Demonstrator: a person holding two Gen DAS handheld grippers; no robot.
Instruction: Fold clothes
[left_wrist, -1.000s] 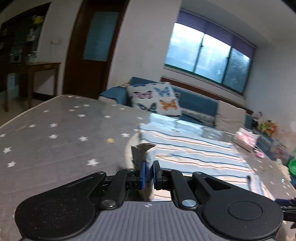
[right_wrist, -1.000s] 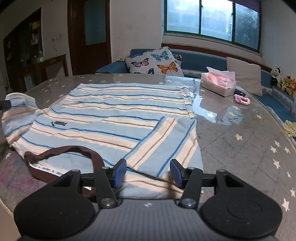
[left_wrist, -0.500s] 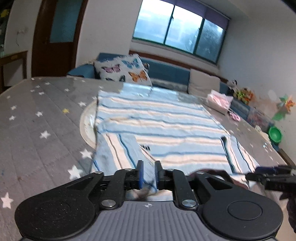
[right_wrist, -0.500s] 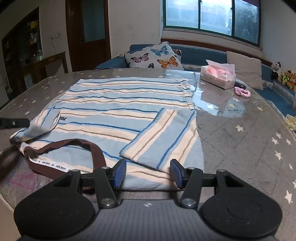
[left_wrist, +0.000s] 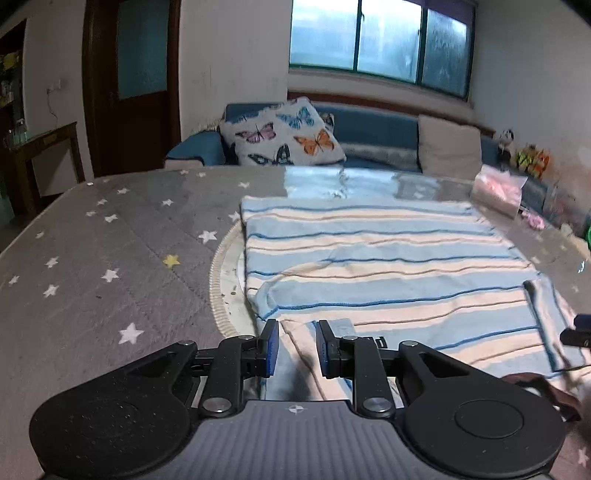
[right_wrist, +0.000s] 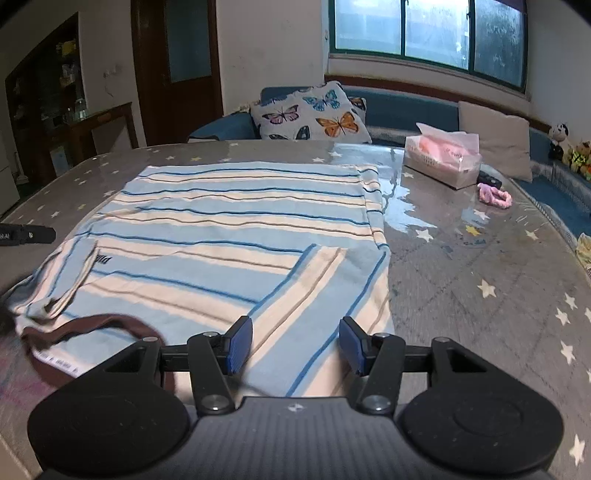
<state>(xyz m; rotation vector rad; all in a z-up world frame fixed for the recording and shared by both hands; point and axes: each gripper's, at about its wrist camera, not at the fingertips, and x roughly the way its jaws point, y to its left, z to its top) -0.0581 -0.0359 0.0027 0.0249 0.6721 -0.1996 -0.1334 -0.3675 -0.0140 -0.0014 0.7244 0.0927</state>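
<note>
A light blue and cream striped shirt (left_wrist: 380, 266) lies flat on the table, collar end towards me; it also shows in the right wrist view (right_wrist: 229, 236). Both sleeves are folded in onto the body: the left sleeve (left_wrist: 314, 354) and the right sleeve (right_wrist: 325, 306). The brown collar (right_wrist: 92, 328) lies at the near edge. My left gripper (left_wrist: 294, 347) is open, its jaws apart just over the folded left sleeve. My right gripper (right_wrist: 295, 343) is open wide, low over the folded right sleeve.
The grey star-patterned table (left_wrist: 110, 258) has a round insert (left_wrist: 225, 280) under the shirt's left edge. A pink tissue box (right_wrist: 443, 158) and a pink scrunchie (right_wrist: 495, 195) sit at the far right. A sofa with a butterfly cushion (right_wrist: 314, 114) stands behind the table.
My left gripper carried the left sleeve inward onto the shirt body, lowered it and opened, letting it go. My right gripper stayed open and barely moved.
</note>
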